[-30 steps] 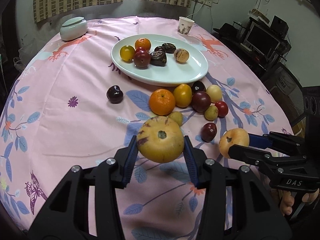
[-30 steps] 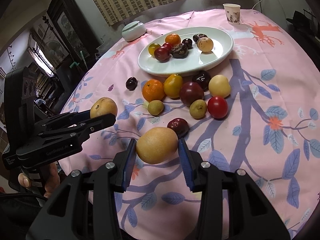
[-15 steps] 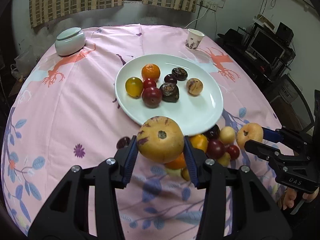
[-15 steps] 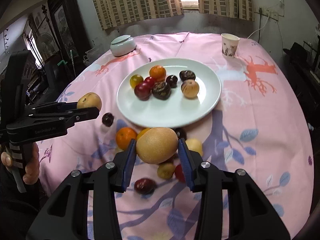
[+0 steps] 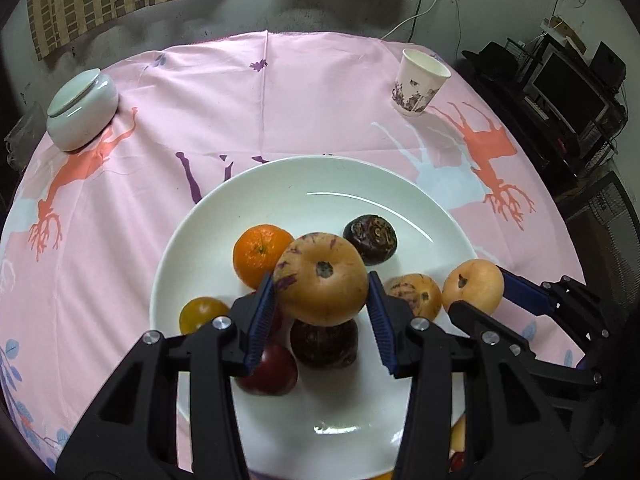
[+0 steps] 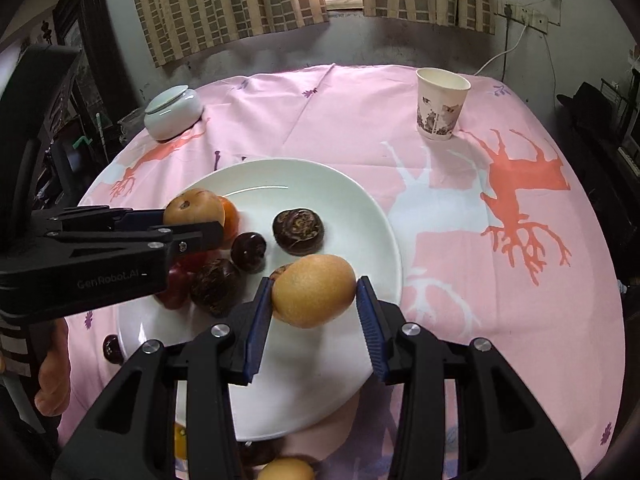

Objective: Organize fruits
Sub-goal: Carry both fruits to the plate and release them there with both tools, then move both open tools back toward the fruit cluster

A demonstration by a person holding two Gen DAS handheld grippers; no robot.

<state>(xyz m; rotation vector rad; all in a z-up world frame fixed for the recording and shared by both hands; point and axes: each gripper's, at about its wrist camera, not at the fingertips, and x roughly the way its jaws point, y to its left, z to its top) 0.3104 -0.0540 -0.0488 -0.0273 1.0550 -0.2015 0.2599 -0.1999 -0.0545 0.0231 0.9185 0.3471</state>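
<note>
the left gripper (image 5: 322, 312) has its blue fingers (image 5: 262, 322) clenched on a tan fruit with purple streaks (image 5: 323, 280), held in the air above the white plate (image 5: 288, 184), over the fruits lying in the plate's near half. the right gripper (image 6: 312, 322) grips a smooth golden fruit (image 6: 314, 290) the same way, above the plate's right edge, where plate gives way to pink cloth.

the step in hand looks like the carry-and-place part of gathering the fruit onto the plate — both loads are over it, neither set down. the next move, as i judge it, calls for lowering each fruit onto bare white plate and then letting the fingers part; the left one hangs right over a dark fruit (image 5: 324, 342) and close to the orange (image 5: 262, 256), so it likely needs to shift toward the open far side of the plate or it may roll off the pile. the right one sits near the rim — a nudge inward seems safer.

writing: "GenRobot.AI" on the side of the left gripper's body in the right wrist view. the paper cup (image 6: 440, 106), beyond the plate, carries a dark printed pattern, no words readable.
</note>
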